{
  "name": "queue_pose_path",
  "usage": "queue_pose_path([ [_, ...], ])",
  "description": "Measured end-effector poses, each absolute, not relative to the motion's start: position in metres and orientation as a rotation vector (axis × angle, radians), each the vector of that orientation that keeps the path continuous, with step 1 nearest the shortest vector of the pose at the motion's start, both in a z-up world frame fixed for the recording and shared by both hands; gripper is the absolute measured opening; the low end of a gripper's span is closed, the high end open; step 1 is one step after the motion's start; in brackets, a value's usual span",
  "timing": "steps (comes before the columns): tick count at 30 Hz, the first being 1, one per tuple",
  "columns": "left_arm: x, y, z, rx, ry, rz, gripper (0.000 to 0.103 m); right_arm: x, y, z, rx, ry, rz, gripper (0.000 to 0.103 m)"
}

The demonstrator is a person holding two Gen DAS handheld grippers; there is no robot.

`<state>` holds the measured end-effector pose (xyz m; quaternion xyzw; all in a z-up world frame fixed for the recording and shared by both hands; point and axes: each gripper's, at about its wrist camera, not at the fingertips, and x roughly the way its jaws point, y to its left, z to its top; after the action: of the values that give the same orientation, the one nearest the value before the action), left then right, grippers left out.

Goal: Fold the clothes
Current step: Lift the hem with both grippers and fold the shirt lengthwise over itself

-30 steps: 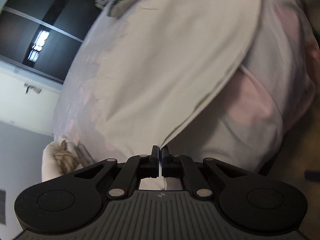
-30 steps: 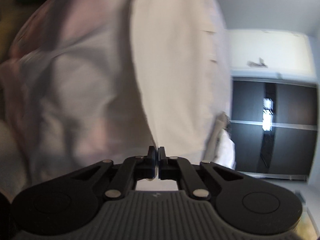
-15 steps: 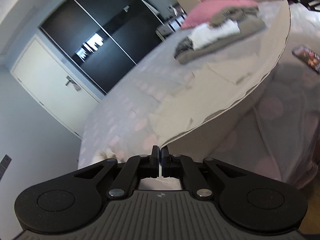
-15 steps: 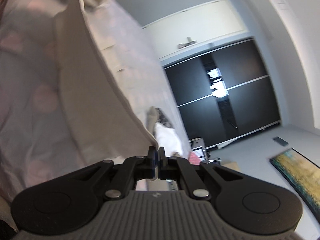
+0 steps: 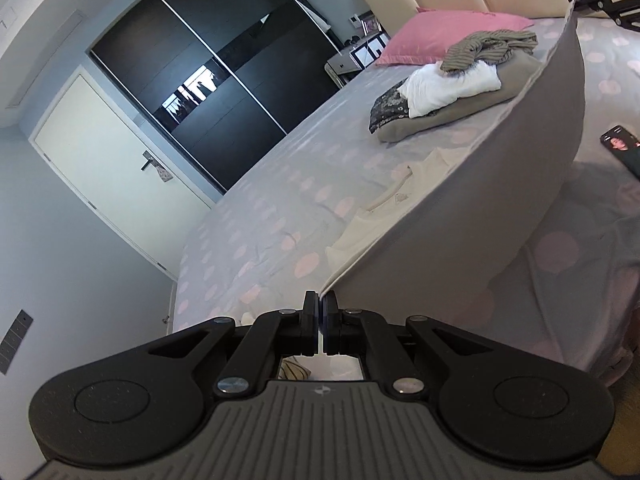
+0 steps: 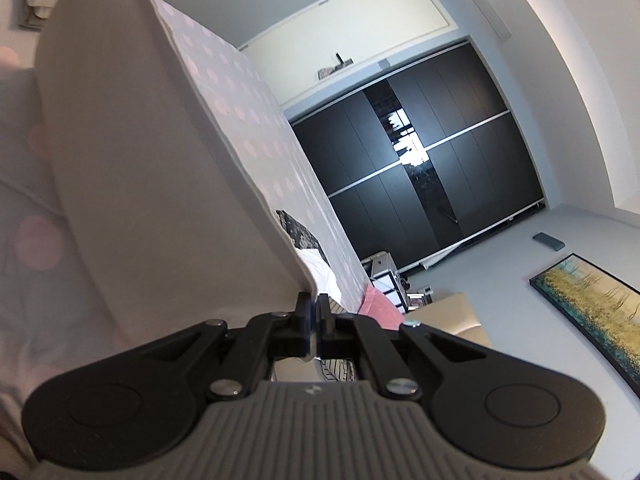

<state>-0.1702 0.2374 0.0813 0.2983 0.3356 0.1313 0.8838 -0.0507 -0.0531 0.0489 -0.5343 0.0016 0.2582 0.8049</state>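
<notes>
Pinching the pale garment [image 5: 460,216] edge, left hand-held gripper [image 5: 320,312] and right hand-held gripper [image 6: 313,312].

A pale beige garment [image 5: 472,216] hangs stretched taut above the bed. Its lifted edge curves between two pinched corners.

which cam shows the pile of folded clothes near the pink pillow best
The left wrist view: the pile of folded clothes sits in full view beside the pink pillow. The right wrist view shows only slivers behind the lifted garment.

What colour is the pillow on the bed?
Pink; the pillow shows best in the left wrist view.
</notes>
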Motion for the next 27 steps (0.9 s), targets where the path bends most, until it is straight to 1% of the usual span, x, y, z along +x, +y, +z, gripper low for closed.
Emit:
queue_pose_path([
  [6, -0.119, 0.26, 0.074, 0.654, 0.74, 0.285, 0.0, -0.007, -0.024, 0.052, -1.137, 0.053, 0.516, 0.002],
  [14, -0.034, 0.302, 0.053, 0.672, 0.787, 0.308, 0.0, 0.084, 0.037, 0.041, -1.102, 0.164, 0.503, 0.002],
  [18, 0.011, 0.327, 0.032, 0.704, 0.831, 0.292, 0.0, 0.135, 0.067, 0.022, -1.101, 0.21, 0.495, 0.002],
  [27, 0.115, 0.389, -0.037, 0.688, 0.936, 0.269, 0.0, 0.246, 0.142, -0.052, -1.105, 0.347, 0.499, 0.002],
])
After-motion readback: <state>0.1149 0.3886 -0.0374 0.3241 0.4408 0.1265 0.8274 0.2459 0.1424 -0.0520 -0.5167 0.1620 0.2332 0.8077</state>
